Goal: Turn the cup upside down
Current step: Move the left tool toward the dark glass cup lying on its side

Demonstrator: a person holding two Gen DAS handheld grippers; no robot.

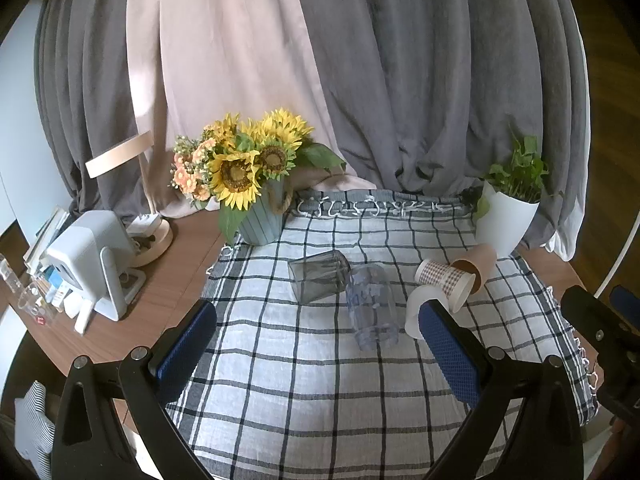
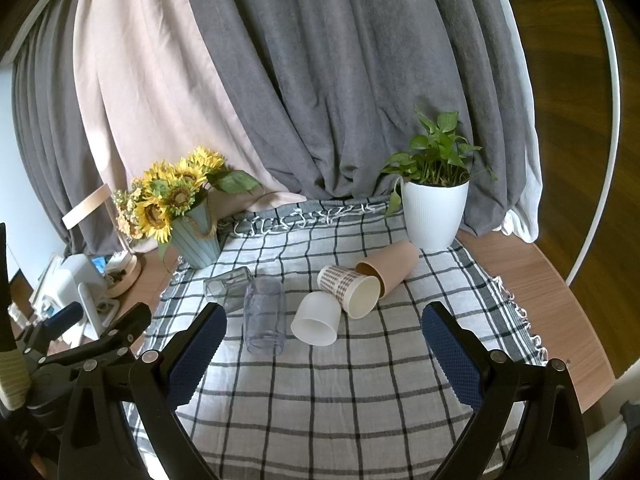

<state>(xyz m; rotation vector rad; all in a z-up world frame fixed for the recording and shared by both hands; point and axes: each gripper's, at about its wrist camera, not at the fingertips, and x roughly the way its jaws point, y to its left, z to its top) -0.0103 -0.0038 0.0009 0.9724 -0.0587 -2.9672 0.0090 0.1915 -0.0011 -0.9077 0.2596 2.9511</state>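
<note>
Several cups lie on their sides on a checked cloth [image 2: 320, 392]: a grey square glass [image 1: 318, 282] [image 2: 228, 282], a clear plastic tumbler [image 1: 372, 306] [image 2: 265, 315], a white cup [image 2: 316, 319] [image 1: 416, 312], a patterned paper cup [image 2: 352, 289] [image 1: 446, 284] and a brown paper cup [image 2: 390, 266] [image 1: 478, 266]. My left gripper [image 1: 320, 348] is open and empty, short of the tumbler. My right gripper [image 2: 324, 344] is open and empty, just short of the white cup. The left gripper also shows at the left edge of the right wrist view [image 2: 96, 330].
A sunflower vase [image 1: 260, 220] [image 2: 198, 244] stands at the cloth's back left. A white plant pot [image 2: 434, 212] [image 1: 506, 220] stands at the back right, just behind the brown cup. A lamp and small devices [image 1: 92, 260] fill the table's left side. Curtains hang behind.
</note>
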